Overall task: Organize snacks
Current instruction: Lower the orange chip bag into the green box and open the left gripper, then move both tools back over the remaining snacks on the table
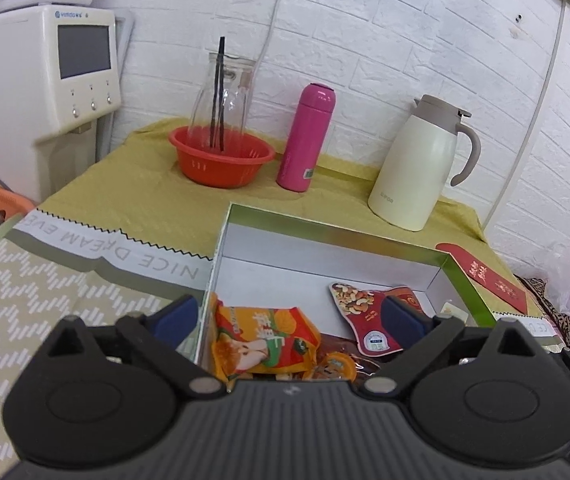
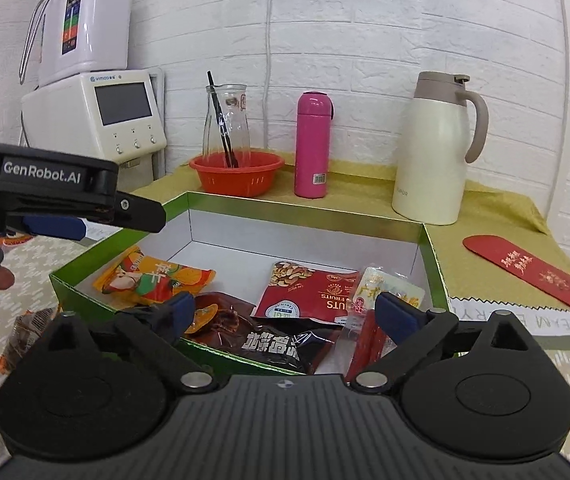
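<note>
Looks like the snack sorting is getting close to done. The green box (image 2: 431,258) is already holding most of the packets: an orange packet (image 2: 153,280) at the left, a red nut pouch (image 2: 309,294) in the middle, a pale candy packet (image 2: 389,288) on its right, and a dark bag (image 2: 281,346) at the near edge. One brown packet (image 2: 25,336) is still lying outside on the mat, just beside the box's left corner, so I'd guess that's what's left.

Both grippers are hanging wide open with nothing pinched: the left gripper (image 1: 289,316) over the box's left wall, the right gripper (image 2: 285,312) over the near rim.

The back half of the box is sitting bare, so there's plenty of room. The flask (image 2: 313,144) and jug (image 2: 433,152) are standing well behind it.
</note>
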